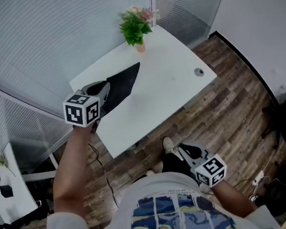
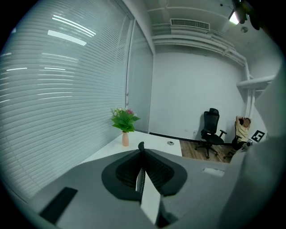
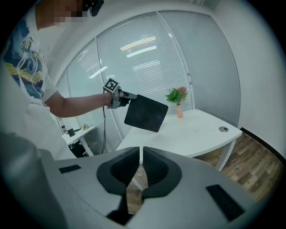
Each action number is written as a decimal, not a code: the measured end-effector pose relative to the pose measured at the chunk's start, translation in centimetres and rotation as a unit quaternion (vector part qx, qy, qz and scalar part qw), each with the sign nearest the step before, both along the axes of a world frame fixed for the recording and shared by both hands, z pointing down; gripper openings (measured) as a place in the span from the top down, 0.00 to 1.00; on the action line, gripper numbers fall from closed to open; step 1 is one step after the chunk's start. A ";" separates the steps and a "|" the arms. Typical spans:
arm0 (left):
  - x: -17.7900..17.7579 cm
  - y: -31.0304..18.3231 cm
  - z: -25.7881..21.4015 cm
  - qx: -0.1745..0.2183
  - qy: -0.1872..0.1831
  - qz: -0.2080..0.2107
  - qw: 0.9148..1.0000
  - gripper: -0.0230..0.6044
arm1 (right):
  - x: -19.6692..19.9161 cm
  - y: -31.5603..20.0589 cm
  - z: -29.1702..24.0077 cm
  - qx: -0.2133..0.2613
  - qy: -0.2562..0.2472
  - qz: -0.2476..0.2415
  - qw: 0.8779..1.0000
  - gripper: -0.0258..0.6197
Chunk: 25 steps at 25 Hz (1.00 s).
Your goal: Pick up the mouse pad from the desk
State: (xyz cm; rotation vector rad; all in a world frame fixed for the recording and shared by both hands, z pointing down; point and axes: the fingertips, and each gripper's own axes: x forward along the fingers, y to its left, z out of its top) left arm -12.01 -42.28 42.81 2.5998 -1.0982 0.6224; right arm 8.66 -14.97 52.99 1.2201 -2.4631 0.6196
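The black mouse pad (image 1: 123, 84) hangs tilted in the air above the white desk (image 1: 173, 86), clear of its top. My left gripper (image 1: 102, 93) is shut on the pad's near-left edge. In the left gripper view the pad shows edge-on as a thin strip (image 2: 142, 181) pinched between the jaws of the left gripper (image 2: 141, 152). The right gripper view shows the whole pad (image 3: 146, 112) held up by the left gripper (image 3: 126, 96). My right gripper (image 1: 185, 150) is low by the person's body, over the floor, shut with nothing in it (image 3: 140, 154).
A potted plant (image 1: 135, 26) stands at the desk's far end, and a cable grommet (image 1: 198, 72) sits near its right edge. Glass walls with blinds run behind the desk. A small side table (image 1: 5, 195) stands at the left, and an office chair (image 2: 211, 132) across the wooden floor.
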 end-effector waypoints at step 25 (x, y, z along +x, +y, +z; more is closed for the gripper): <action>-4.2 12.6 -14.7 0.050 0.051 0.047 0.996 0.92 | -3.2 7.0 -1.7 0.030 0.018 -0.008 0.999 0.92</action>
